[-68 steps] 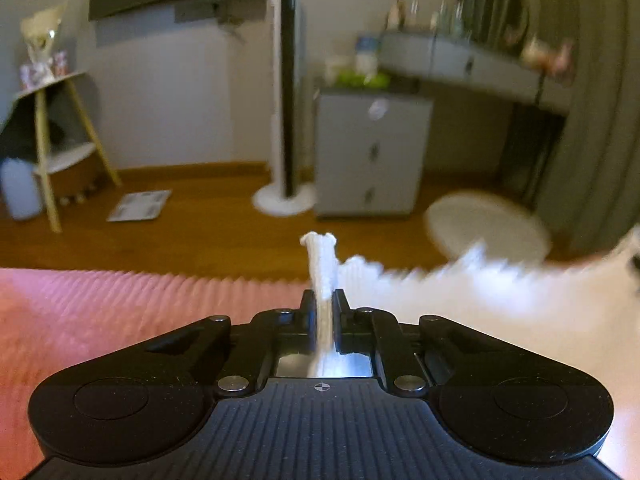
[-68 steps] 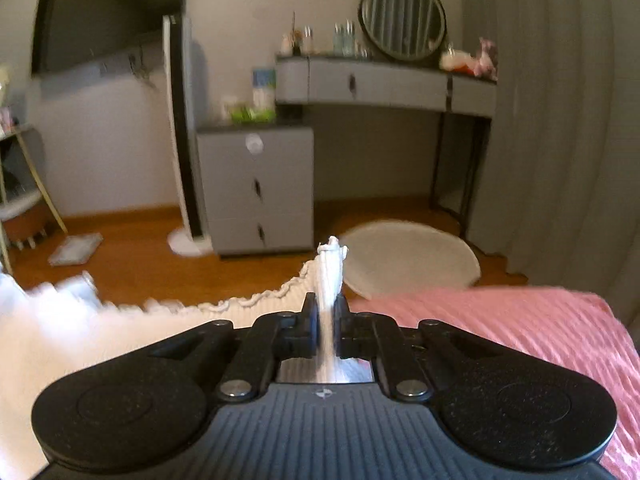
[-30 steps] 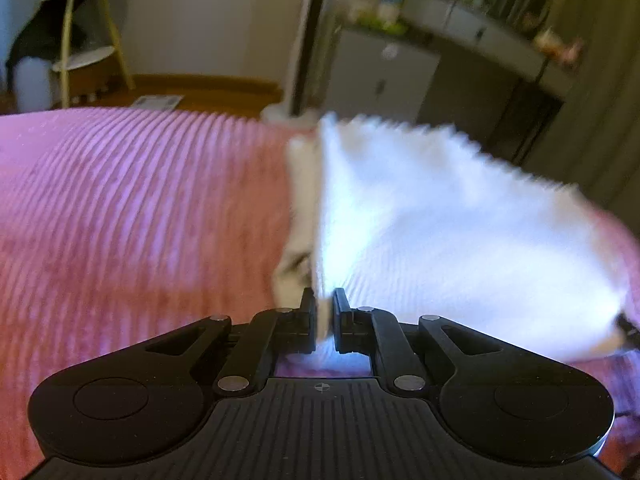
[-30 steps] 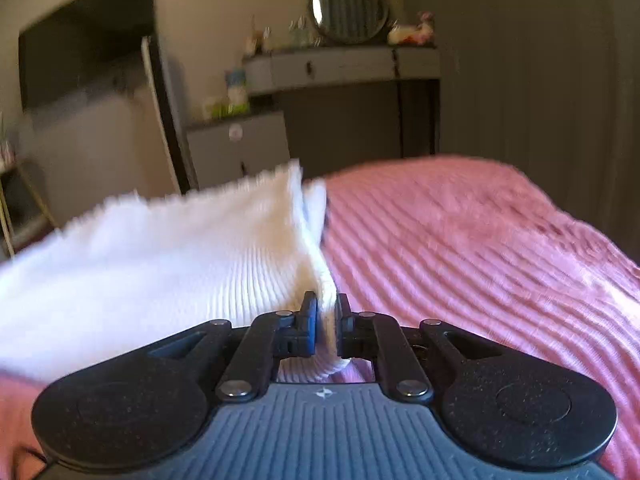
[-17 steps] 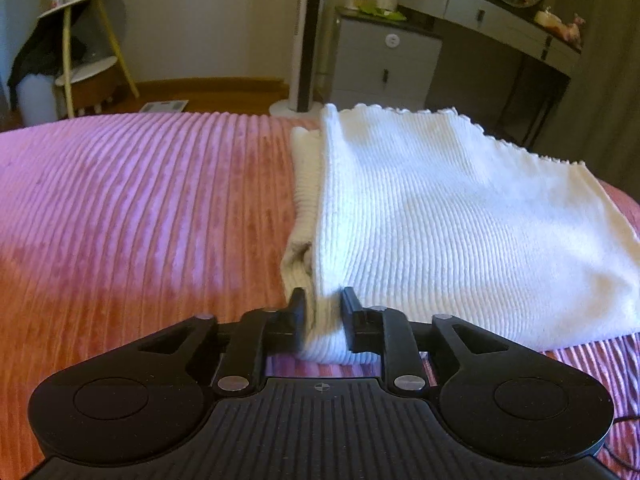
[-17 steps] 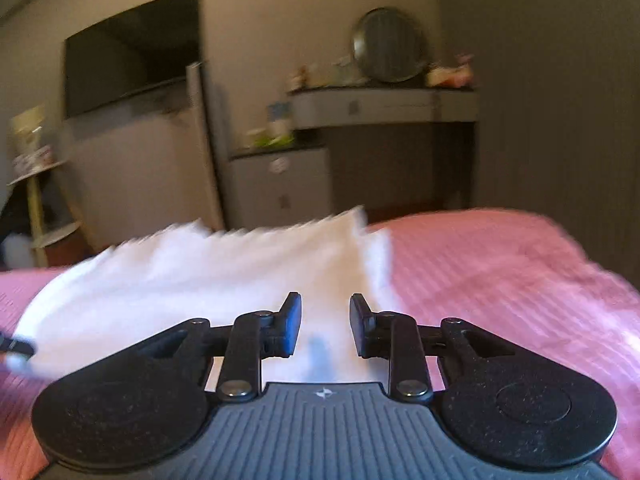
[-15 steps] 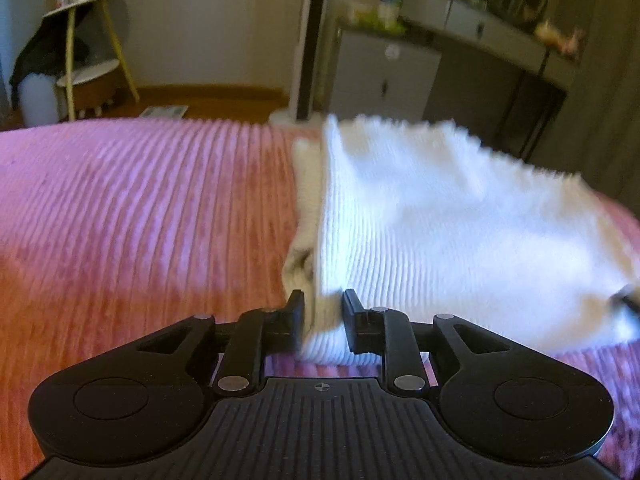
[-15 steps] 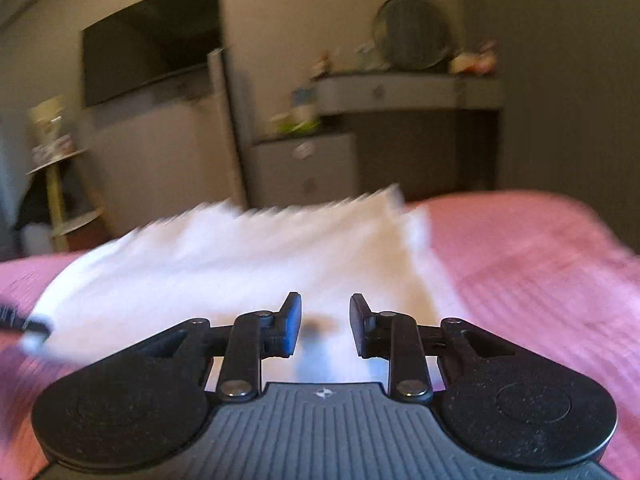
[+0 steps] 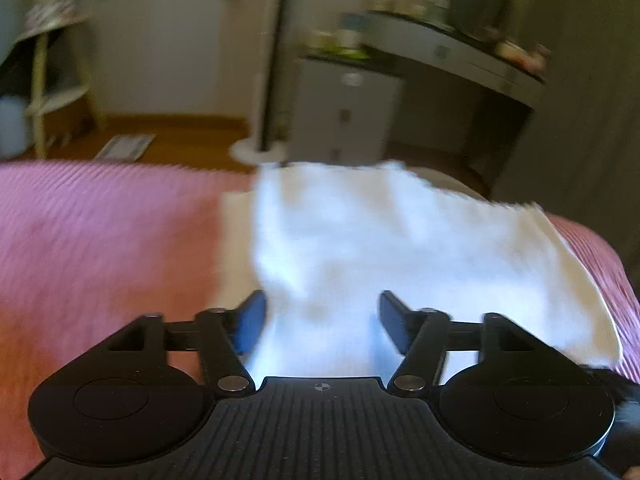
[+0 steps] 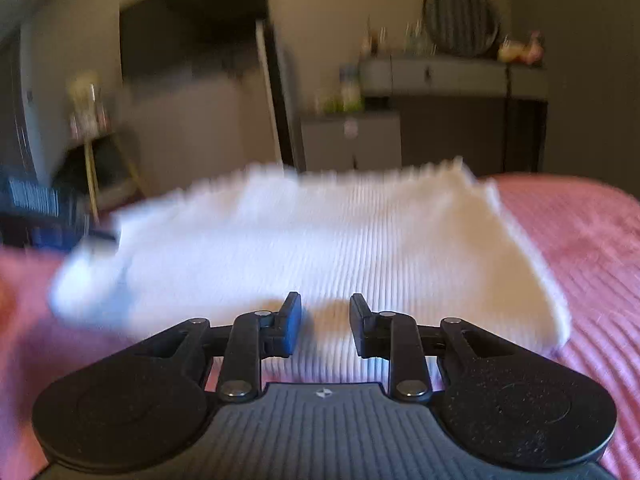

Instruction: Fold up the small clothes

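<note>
the left wrist view shows bare wood floor (image 9: pixel 168 136) past the bed, and a flat grey thing lying on it, maybe a scale (image 9: pixel 126 146), though the blur makes that hard to tell. the right wrist view shows a big dark screen (image 10: pixel 192 24) on the wall and a round mirror (image 10: pixel 462 18) over a grey dresser (image 10: pixel 448 72). it also shows the other tool from the side, at the far left corner of the cloth.

there is one white ribbed cloth (image 9: pixel 400 248), folded flat on the pink bed (image 9: pixel 100 240). in the left view a second layer sticks out along its left edge.

there are two tools. the left tool (image 9: pixel 322 320) has its fingers spread wide, and they have just been opening. the near edge of the cloth lies between them, but the pads do not press on it. its left finger (image 9: pixel 250 320) is right at the cloth's left edge.

the right tool (image 10: pixel 325 326) has its fingers a little apart, not as wide as the left ones. it hangs over the near edge of the cloth (image 10: pixel 340 240), towards the right half, and it is not pinching anything. the cloth spreads away from both tools towards the room.
</note>
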Demonstrator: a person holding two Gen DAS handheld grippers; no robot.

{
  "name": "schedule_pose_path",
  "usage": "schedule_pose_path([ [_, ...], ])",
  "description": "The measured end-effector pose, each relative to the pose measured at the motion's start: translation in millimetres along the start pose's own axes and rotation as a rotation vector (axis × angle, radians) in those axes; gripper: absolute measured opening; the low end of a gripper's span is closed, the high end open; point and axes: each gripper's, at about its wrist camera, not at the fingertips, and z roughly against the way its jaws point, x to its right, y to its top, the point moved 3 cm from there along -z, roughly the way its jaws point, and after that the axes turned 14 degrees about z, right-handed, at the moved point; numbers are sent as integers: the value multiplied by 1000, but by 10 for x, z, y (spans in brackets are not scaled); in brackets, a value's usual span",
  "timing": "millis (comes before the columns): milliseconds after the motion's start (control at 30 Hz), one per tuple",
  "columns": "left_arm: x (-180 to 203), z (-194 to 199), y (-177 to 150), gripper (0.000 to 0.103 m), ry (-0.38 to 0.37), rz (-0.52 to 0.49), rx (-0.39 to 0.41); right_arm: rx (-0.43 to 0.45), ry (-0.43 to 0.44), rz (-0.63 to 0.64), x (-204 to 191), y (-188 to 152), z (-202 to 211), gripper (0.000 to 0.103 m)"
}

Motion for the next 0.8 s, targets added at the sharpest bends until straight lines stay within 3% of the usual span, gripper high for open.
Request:
schedule_pose_path([
  [100,302,-128,-78,71,-15,-64,-6,9,6,-24,49,15,28,26],
  [233,521,-212,-132,69,-70,-56,-12,60,-52,-91,267,54,151,26],
  [333,598,-374,-188,69,-56,-105,-4,21,-66,-137,442,-39,73,24],
  [400,528,-537,-233,62,4,-120,-40,19,-67,-139,473,-61,77,23],
  [467,456,-561,-266,62,-17,-130,-20,20,-67,-137,487,-71,75,22],
  [600,392,-451,-279,62,10,-167,-9,29,-50,-185,594,-106,101,18],
  [800,-126,-75,-85,56,63,-10,15,5,-130,-166,725,-117,139,13],
])
